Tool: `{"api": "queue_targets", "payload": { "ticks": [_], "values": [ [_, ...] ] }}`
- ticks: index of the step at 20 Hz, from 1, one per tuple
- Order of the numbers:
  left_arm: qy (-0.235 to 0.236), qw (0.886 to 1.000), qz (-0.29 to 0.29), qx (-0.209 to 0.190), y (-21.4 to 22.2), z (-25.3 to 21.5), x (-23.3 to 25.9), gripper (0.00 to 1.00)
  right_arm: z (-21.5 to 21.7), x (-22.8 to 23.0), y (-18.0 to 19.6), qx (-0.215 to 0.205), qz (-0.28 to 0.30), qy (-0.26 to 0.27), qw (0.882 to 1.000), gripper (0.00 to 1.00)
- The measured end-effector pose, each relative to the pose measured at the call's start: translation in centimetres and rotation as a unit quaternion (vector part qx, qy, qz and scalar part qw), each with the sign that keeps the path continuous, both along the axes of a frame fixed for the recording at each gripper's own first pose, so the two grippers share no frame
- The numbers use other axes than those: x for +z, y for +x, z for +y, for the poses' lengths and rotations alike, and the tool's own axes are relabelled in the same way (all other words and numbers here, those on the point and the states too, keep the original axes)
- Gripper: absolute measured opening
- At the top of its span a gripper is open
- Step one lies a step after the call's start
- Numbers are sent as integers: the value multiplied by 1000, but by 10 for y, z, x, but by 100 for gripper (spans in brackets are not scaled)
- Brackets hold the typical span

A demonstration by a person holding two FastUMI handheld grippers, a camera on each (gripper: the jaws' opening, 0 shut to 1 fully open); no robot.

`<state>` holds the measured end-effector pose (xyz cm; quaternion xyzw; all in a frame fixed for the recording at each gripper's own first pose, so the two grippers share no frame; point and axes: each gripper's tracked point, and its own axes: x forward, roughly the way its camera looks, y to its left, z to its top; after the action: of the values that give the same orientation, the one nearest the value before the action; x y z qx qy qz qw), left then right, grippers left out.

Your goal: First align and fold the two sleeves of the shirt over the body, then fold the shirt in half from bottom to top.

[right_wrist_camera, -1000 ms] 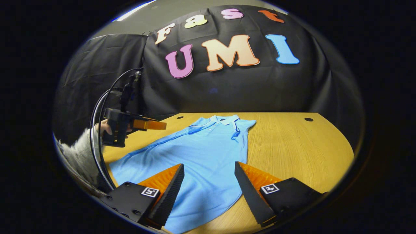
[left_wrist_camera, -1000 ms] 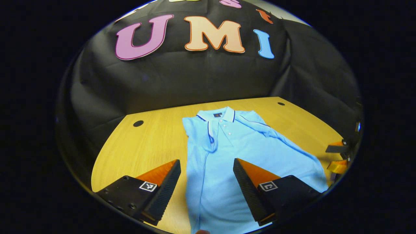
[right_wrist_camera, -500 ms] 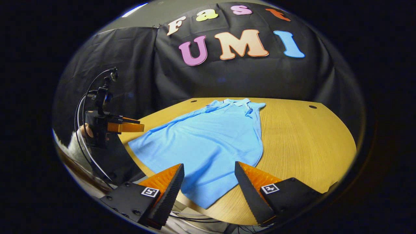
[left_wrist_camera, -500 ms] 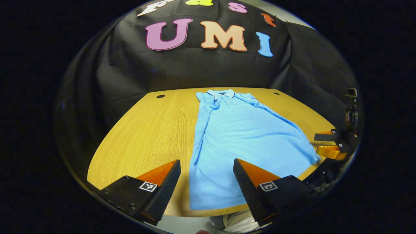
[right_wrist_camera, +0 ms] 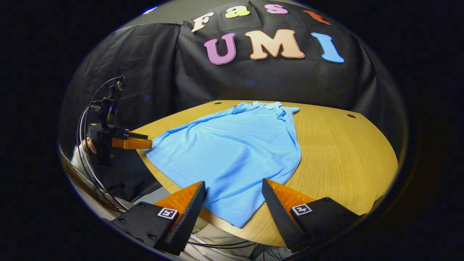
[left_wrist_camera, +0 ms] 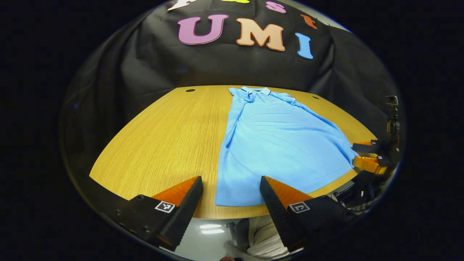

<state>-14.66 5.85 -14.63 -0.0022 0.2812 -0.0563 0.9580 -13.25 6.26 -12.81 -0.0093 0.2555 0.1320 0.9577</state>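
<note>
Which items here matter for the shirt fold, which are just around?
For the job:
- blue polo shirt
- left tool, open
- right tool, open

Just around:
- wooden table
- cables behind the left tool

Recording booth; black cloth wall (right_wrist_camera: 275, 83) behind wooden table (right_wrist_camera: 340, 152) with cable holes

The light blue polo shirt (left_wrist_camera: 275, 141) lay flat on the yellow wooden table (left_wrist_camera: 163, 141), collar toward the black cloth wall (left_wrist_camera: 203, 65), hem at the near edge.

Black gripper (left_wrist_camera: 230, 194) bodies, square tag markers, looping cables (right_wrist_camera: 85, 145).
</note>
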Motion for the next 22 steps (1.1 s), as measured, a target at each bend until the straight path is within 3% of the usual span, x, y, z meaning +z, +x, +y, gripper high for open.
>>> {"api": "queue_targets", "payload": {
  "ticks": [5, 6, 9, 11, 12, 13, 14, 15, 16, 19, 20, 22],
  "values": [
    [8, 1000, -15, -17, -3, -20, -1, 95, 9, -3, 4, 8, -3, 12, 1000, 95],
    [7, 999, -20, -24, -1, -26, -1, 92, 13, -3, 4, 12, -3, 17, 1000, 84],
    [4, 999, -28, -41, 0, -41, 0, 60, 18, -4, 5, 17, -2, 21, 1000, 63],
    [-4, 998, -32, -52, 1, -49, 1, 38, 22, -3, 3, 25, 0, 24, 999, 62],
    [-10, 998, -33, -53, 3, -52, 0, 31, 24, -6, 2, 25, 4, 32, 999, 52],
    [-11, 998, -35, -53, 4, -53, 0, 15, 25, -3, 3, 24, 0, 34, 999, 43],
    [-10, 998, -37, -53, 5, -54, 1, 10, 27, -4, 3, 26, -1, 33, 999, 33],
    [-10, 998, -38, -51, 6, -54, 0, 5, 28, -2, 4, 22, -3, 38, 999, 33],
    [-15, 998, -41, -48, 7, -53, 2, 4, 26, -3, 4, 20, -3, 40, 999, 12],
    [-26, 998, -40, -40, 8, -55, 3, 0, 22, 2, 7, 8, -19, 26, 999, 11],
    [-26, 998, -40, -41, 9, -56, 3, 0, 21, 2, 9, 7, -23, 20, 1000, 3],
    [-32, 998, -44, -41, 13, -59, 8, 0, 22, 3, 10, 6, -26, 14, 1000, 2]
  ]
}}
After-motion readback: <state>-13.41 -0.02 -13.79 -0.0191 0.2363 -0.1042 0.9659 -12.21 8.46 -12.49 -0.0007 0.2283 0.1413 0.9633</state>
